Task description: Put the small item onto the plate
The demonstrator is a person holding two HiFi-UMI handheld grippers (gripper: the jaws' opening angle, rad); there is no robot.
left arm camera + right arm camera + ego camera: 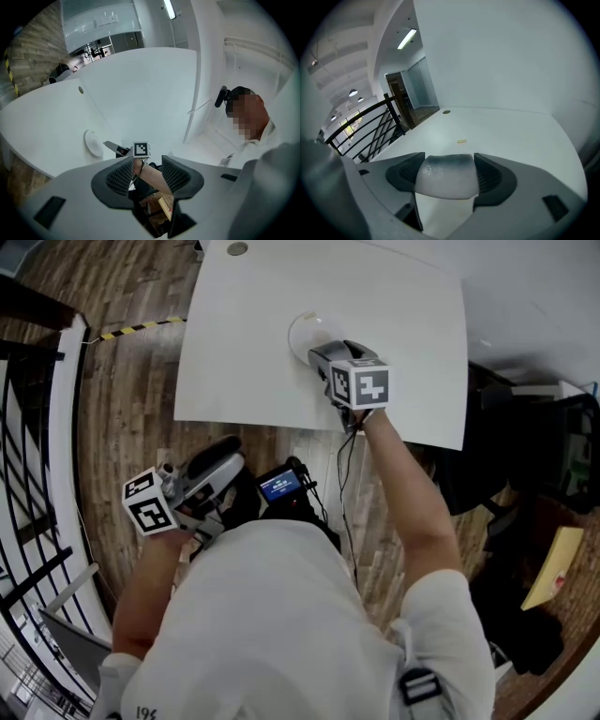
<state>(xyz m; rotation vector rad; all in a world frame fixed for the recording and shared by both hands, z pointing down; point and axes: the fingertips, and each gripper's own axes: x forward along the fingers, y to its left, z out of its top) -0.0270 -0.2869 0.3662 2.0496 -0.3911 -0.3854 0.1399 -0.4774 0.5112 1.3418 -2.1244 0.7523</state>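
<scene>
Right gripper (319, 354) fingers (490, 177) clamp one small item (445, 180) at one plate (302, 330).

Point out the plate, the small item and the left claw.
plate (93, 143), left gripper view, its bare face
small item (444, 180), right gripper view, its pale front
left claw (146, 172), left gripper view, midway between its tips
</scene>
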